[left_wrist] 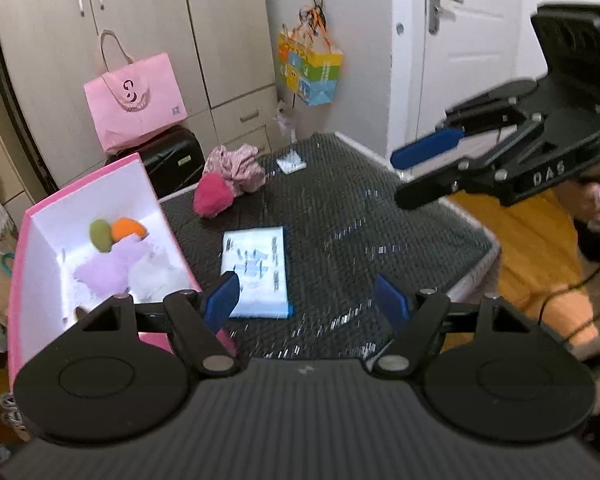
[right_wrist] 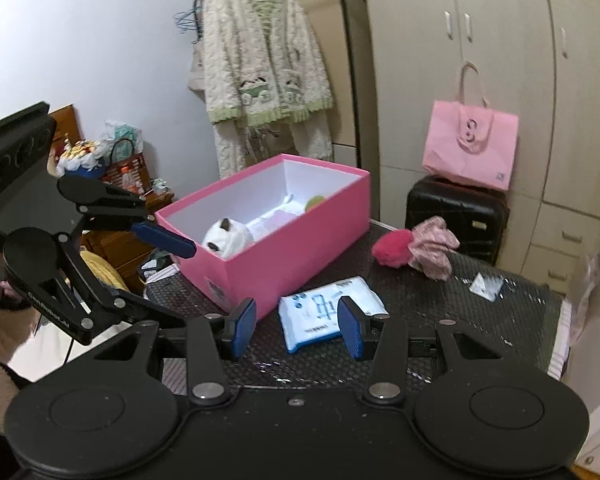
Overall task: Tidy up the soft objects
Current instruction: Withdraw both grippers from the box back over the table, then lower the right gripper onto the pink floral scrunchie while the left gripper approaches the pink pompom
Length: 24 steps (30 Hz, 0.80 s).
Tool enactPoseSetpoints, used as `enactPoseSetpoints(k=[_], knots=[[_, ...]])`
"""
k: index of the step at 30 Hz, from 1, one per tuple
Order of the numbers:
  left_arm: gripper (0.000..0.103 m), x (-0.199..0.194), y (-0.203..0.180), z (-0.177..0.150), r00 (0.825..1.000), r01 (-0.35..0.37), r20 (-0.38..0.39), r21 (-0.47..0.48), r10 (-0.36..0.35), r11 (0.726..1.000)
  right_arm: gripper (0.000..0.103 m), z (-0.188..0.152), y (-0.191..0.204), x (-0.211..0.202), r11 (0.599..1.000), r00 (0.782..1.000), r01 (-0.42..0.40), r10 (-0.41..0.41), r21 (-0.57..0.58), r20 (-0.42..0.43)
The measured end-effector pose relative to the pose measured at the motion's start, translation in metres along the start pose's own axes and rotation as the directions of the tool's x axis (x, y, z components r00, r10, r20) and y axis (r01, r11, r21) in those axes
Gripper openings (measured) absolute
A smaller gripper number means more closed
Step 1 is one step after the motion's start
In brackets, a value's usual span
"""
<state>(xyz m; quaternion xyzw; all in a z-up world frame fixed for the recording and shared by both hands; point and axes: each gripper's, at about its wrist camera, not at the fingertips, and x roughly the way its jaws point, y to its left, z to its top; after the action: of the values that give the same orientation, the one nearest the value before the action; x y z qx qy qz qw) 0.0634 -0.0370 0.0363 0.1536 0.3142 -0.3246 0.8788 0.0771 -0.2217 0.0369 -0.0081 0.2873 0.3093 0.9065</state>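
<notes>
Inside box (left_wrist: pixel 32 240): perhaps four toys (left_wrist: pixel 116 248).

Pink box (right_wrist: pixel 284 240) stands at left part of dark counter (left_wrist: pixel 380 216), its high walls block low sideways pass; way in only from above through open top. Inside already soft toys (left_wrist: pixel 120 256), little free room. Flat blue-white pack (left_wrist: pixel 256 276) lies just beside box wall, narrow gap there. Magenta plush (left_wrist: pixel 212 196) and pink cloth (left_wrist: pixel 238 166) touching at far edge, black suitcase (right_wrist: pixel 456 216) behind. Middle and right of counter bare. Right gripper (left_wrist: pixel 400 176) hangs above right edge, left gripper (right_wrist: pixel 168 276) near box corner.
</notes>
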Motion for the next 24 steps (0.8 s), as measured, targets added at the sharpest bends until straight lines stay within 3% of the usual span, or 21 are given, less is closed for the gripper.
enactPoseSetpoints(k=[4,8,11,15,18,22,24], knots=[[0.074,0.017,-0.002,0.007,0.999,-0.023,0.047,-0.02,0.024,1.0,0.05,0.0,-0.018,0.006,0.998,0.998,0.055,-0.056,0.028,0.02],[0.074,0.032,-0.005,0.014,0.985,-0.092,0.146,-0.012,0.093,0.996,0.051,0.006,-0.031,0.014,0.996,0.996,0.08,-0.081,0.04,0.024],[0.074,0.051,-0.004,0.024,0.977,-0.114,0.178,-0.047,0.121,0.992,0.051,0.016,-0.041,0.025,0.994,0.995,0.1,-0.101,0.042,0.008],[0.074,0.081,0.001,0.036,0.967,-0.159,0.184,-0.098,0.174,0.982,0.052,0.03,-0.06,0.042,0.991,0.993,0.12,-0.121,0.052,0.011],[0.074,0.102,0.004,0.039,0.951,-0.204,0.217,-0.097,0.221,0.974,0.054,0.036,-0.075,0.056,0.986,0.987,0.155,-0.157,0.056,0.024],[0.073,0.133,0.009,0.044,0.943,-0.245,0.192,-0.156,0.273,0.957,0.055,0.043,-0.095,0.073,0.985,0.987,0.157,-0.16,0.073,0.028],[0.073,0.148,0.014,0.047,0.93,-0.287,0.174,-0.199,0.323,0.937,0.057,0.048,-0.105,0.081,0.985,0.986,0.156,-0.16,0.079,0.037]])
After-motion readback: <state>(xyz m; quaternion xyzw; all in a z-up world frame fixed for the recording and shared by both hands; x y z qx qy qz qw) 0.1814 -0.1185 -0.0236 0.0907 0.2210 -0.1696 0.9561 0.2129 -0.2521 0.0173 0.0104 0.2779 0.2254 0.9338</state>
